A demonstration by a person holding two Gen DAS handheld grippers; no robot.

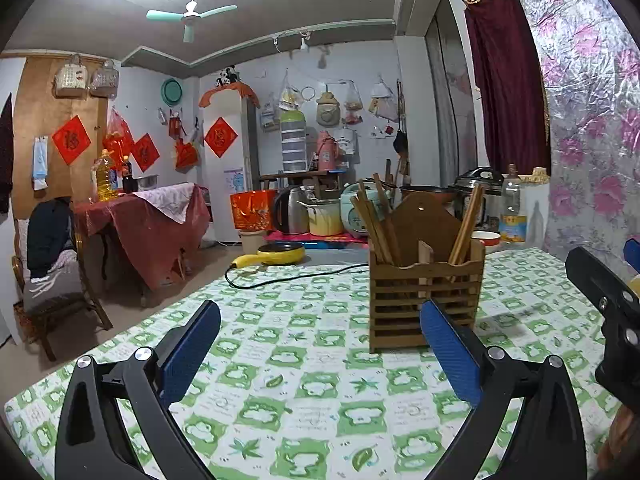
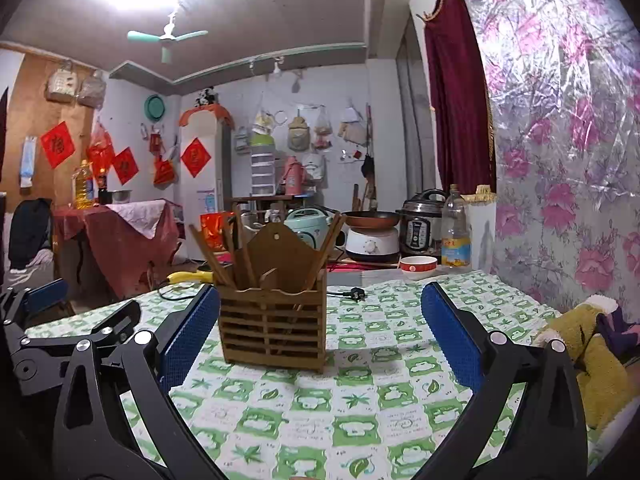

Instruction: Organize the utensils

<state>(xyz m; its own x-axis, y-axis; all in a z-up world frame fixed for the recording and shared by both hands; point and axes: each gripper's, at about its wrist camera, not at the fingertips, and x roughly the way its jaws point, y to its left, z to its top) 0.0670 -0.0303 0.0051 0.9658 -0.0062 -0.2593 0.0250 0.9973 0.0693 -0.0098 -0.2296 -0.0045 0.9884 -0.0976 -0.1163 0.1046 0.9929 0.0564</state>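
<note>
Covering table – green-checked cloth (image 1: 304,380); cluttered kitchen behind; both tongs (image 1: 320,344) (image 2: 320,328) wide, empty.

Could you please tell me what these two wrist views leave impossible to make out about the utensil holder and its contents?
- Chopsticks: lower ends hidden behind the wooden holder slats in both views; exact count unclear.
- Holder's back: faces away from both cameras.
- Right claw: in the left wrist view, cut off by the frame's right edge.
- Left claw: open, empty.
</note>
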